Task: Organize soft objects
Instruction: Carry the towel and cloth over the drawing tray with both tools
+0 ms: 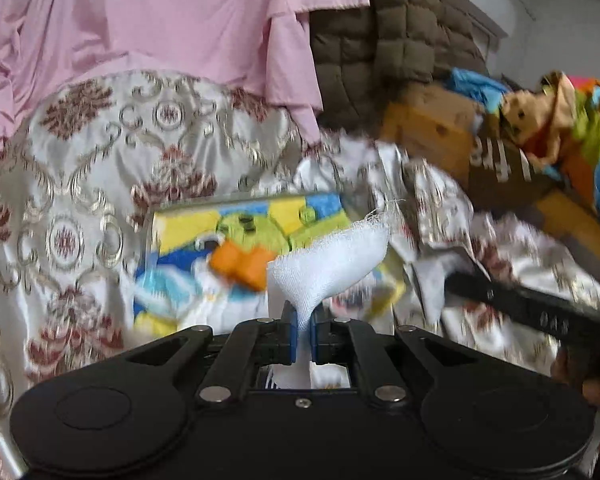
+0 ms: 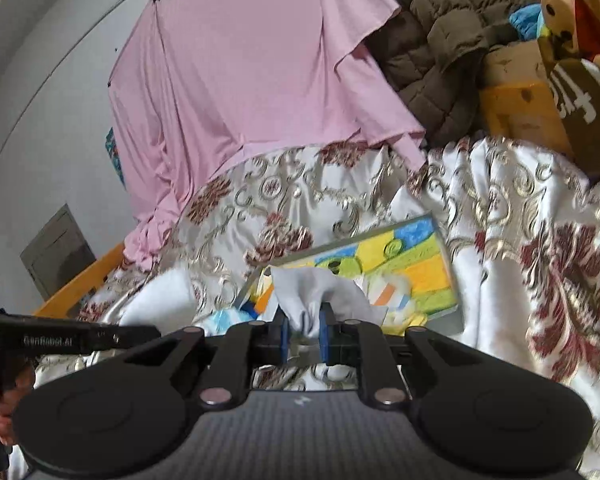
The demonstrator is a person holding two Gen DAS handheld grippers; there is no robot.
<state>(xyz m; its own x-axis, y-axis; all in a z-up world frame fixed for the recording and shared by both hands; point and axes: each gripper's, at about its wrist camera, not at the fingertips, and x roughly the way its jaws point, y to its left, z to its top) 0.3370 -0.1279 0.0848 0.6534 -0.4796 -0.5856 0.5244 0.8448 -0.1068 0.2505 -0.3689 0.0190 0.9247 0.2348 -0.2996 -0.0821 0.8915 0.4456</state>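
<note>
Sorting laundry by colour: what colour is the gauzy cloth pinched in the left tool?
White gauzy cloth; clearest in the left wrist view.

Ahead of your left gripper [image 1: 304, 320] the printed towel [image 1: 260, 224] lies on the bedspread [image 1: 80, 168]; cardboard boxes [image 1: 432, 128] stand beyond, rightward.

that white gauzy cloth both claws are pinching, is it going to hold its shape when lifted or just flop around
Probably floppy: the white cloth bunches into a narrow neck where the left claw pinches it, then fans out loosely. Its frayed, open-weave edge suggests it is very light. Gathered folds in the right claw suggest it will sag between the two grips.
</note>
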